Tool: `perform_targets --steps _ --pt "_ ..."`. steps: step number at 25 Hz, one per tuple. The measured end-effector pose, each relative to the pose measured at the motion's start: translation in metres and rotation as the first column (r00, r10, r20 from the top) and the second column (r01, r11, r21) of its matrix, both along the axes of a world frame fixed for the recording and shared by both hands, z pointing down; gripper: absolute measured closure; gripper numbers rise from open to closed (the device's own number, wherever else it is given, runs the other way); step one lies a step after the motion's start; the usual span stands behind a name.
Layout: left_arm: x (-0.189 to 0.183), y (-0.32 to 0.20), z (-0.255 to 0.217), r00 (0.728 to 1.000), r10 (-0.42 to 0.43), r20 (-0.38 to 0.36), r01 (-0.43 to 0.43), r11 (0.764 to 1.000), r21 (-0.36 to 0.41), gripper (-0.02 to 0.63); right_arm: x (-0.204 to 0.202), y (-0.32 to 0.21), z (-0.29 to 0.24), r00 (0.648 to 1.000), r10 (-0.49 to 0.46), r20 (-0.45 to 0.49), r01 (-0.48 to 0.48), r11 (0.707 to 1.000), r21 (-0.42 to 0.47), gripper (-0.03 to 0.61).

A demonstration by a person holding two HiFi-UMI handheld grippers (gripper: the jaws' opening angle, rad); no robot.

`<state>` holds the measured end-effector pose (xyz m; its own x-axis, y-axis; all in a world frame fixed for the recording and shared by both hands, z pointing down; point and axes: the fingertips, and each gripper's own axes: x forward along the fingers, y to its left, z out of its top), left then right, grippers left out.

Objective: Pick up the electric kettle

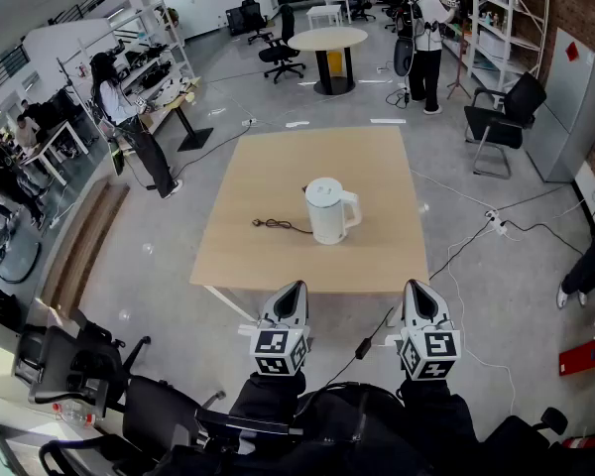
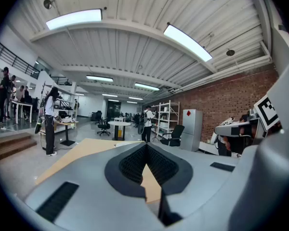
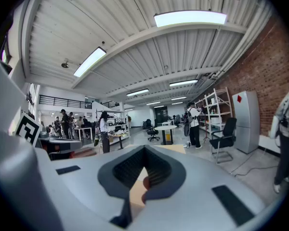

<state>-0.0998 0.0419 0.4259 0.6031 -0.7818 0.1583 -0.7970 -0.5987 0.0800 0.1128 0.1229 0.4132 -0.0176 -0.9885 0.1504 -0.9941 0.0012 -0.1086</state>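
Note:
In the head view a white electric kettle [image 1: 329, 209] stands upright right of the middle of a light wooden table [image 1: 278, 251], its handle to the right. A thin black cord [image 1: 279, 226] lies to its left. My left gripper [image 1: 294, 288] and right gripper [image 1: 417, 288] hover side by side just off the table's near edge, short of the kettle. Both have their jaws together and hold nothing. In the left gripper view the left gripper [image 2: 146, 146] points along the tabletop [image 2: 86, 150]. The right gripper [image 3: 144, 148] does the same. Both bodies hide the kettle.
A round table [image 1: 327, 40] and office chairs [image 1: 503, 112] stand beyond the wooden table, with a person [image 1: 423, 33] by metal shelves [image 1: 506, 13]. A power strip [image 1: 494, 221] with cables lies on the floor at the right. More chairs [image 1: 69, 365] crowd the lower left.

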Motion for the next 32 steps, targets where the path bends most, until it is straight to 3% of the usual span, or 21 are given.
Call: perform_targets --steps 21,26,32 --pt "0.007 0.005 0.006 1.000 -0.001 -0.012 0.001 1.000 -0.022 0.612 -0.004 0.000 0.010 0.999 -0.045 -0.029 0.044 0.999 -0.026 0.575" --pt "0.008 0.009 0.003 0.998 -0.021 -0.064 0.020 0.999 -0.026 0.612 -0.005 0.004 0.018 0.998 -0.060 -0.030 0.059 0.997 -0.056 0.575" --pt "0.017 0.017 0.006 0.997 -0.012 -0.077 0.008 0.998 -0.056 0.612 0.006 0.010 0.027 0.998 -0.063 -0.008 0.062 0.995 -0.084 0.575"
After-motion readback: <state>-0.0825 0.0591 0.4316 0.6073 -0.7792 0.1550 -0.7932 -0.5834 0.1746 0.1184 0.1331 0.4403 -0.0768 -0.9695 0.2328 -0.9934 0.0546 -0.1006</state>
